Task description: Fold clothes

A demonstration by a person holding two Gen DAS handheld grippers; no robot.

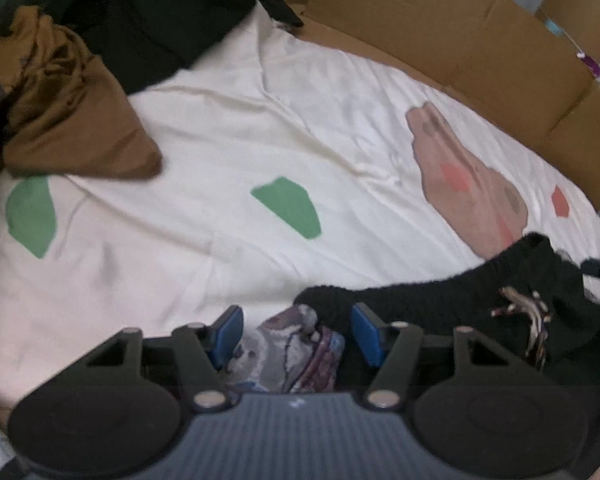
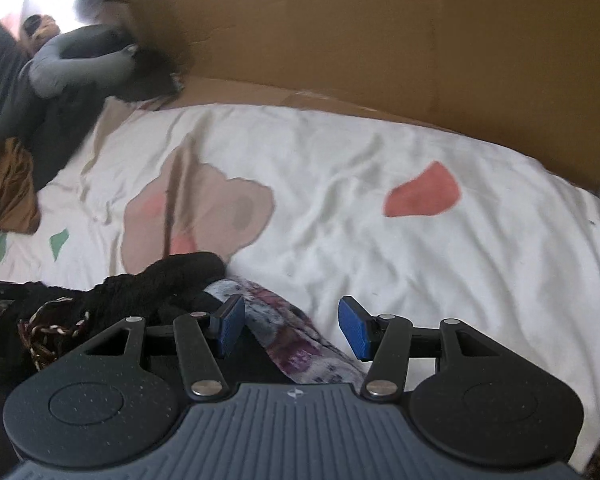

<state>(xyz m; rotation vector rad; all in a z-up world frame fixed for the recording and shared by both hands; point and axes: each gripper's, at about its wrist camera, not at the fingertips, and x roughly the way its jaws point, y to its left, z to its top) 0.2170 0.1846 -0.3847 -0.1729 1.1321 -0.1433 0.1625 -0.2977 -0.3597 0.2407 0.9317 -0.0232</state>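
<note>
A black fuzzy garment [image 1: 440,300] with a grey-purple patterned part [image 1: 296,356] lies at the near edge of the bed. My left gripper [image 1: 298,336] is open, its blue pads either side of the patterned cloth without pinching it. In the right wrist view the same black garment [image 2: 140,284] lies to the left and its patterned strip [image 2: 284,332] runs between the fingers of my right gripper [image 2: 292,328], which is open too. A brown garment [image 1: 80,120] lies crumpled at the left.
A white bedsheet [image 1: 260,140] with green, pink and red patches covers the bed. Brown cardboard [image 1: 480,40] stands along the far side. Dark clothes [image 1: 152,12] are piled at the back left; grey and black clothes [image 2: 60,64] show far left in the right view.
</note>
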